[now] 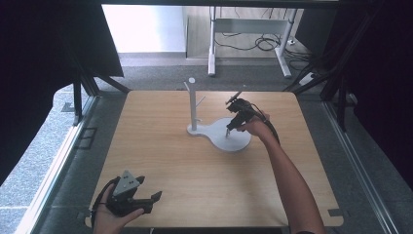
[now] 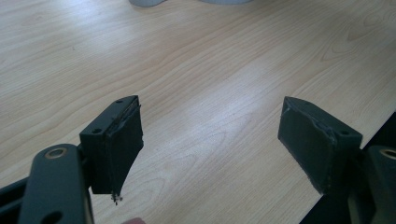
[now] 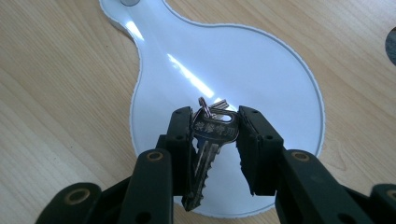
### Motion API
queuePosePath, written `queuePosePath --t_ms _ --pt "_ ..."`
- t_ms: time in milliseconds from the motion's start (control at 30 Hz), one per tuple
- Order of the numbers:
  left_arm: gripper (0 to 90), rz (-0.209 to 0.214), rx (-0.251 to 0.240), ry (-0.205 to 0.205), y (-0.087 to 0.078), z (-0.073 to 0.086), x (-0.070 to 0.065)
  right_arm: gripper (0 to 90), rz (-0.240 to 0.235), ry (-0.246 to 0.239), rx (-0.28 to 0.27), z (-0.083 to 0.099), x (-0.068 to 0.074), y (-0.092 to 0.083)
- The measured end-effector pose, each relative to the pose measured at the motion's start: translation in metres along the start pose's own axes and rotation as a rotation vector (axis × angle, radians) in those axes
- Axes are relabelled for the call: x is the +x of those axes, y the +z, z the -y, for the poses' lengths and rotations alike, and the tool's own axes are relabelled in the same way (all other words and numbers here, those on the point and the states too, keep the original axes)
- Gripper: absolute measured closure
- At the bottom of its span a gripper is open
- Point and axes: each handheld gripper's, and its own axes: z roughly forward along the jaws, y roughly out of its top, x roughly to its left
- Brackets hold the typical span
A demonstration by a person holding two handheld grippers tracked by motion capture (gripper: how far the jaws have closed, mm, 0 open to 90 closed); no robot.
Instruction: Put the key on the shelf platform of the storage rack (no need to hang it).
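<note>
Keys on a small split ring, being clamped by the head between the jaws of the right gripper, hanging over the round white tray of the key stand, possibly just clear of its surface. Left gripper resting low at the near edge of the wooden table, jaws standing wide apart, gripping nothing.

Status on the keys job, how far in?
Done: right claw is shut on the keys. In hand: it holds them over the white stand's round base. Left: likely hanging them on a peg or setting them down. Left claw is open, idle.
</note>
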Motion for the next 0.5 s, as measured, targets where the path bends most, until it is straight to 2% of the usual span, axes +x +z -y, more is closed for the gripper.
queuePosePath --t_ms 500 --pt "22.4 -0.002 0.001 -0.001 -0.001 0.0 0.0 67.0 0.007 0.033 0.001 0.007 -0.009 0.023"
